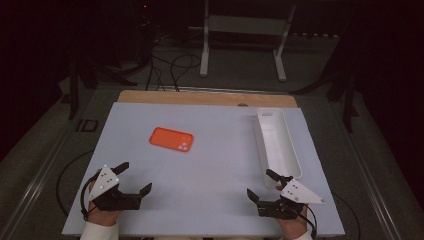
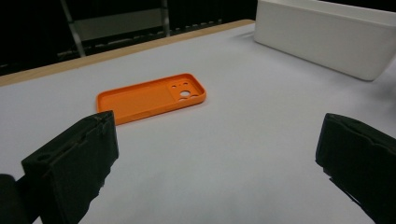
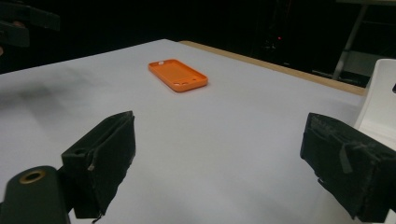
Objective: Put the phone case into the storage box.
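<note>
An orange phone case [image 1: 171,139] lies flat on the white table [image 1: 210,210], left of centre, its hollow side up and its camera cutouts toward the right. In the left gripper view the phone case [image 2: 152,97] sits ahead of the jaws; in the right gripper view the phone case [image 3: 178,74] lies farther off. My left gripper [image 1: 134,177] rests near the front left edge, open, nothing between its jaws. My right gripper [image 1: 262,184] rests at the front right, open and empty, just below the near end of a long white tray [image 1: 278,142].
The white tray [image 2: 327,37] runs along the table's right side, front to back. A wooden strip [image 1: 205,97] edges the far side of the table. Beyond it stand a white frame [image 1: 245,40] and cables on the floor. The left gripper's [image 3: 23,23] jaws show at the top left of the right gripper view.
</note>
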A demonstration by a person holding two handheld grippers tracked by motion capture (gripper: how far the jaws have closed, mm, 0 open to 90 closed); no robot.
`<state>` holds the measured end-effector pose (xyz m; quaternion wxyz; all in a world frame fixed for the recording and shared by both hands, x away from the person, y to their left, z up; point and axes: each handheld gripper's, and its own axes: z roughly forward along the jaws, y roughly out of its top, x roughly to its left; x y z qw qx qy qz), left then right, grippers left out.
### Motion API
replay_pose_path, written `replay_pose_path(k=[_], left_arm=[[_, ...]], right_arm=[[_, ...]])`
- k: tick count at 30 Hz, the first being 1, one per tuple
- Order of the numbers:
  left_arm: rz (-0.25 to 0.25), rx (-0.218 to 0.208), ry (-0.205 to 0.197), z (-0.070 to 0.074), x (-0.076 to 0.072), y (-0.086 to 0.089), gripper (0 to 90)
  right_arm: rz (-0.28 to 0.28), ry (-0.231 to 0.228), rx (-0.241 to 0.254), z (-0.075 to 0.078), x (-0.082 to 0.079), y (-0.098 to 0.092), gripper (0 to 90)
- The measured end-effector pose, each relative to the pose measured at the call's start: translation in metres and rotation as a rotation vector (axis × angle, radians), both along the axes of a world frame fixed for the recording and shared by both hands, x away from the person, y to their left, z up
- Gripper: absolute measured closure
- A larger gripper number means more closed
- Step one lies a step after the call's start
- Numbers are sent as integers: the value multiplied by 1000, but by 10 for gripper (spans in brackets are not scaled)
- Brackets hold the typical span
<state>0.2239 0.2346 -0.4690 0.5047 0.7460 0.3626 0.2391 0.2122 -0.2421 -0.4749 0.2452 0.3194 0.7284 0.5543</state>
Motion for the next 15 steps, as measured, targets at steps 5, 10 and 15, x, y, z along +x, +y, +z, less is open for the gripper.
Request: replay_pose_path(k=[5,10,15], left_arm=[[2,2,-2,0,0,0,0],[1,7,-4,0,0,0,0],[4,7,-5,2,1,0,0]], right_arm=[[-2,-6,0,0,0,0,103],[-3,-6,-2,0,0,1,103],[-4,-2,-8,-1,0,2,103]])
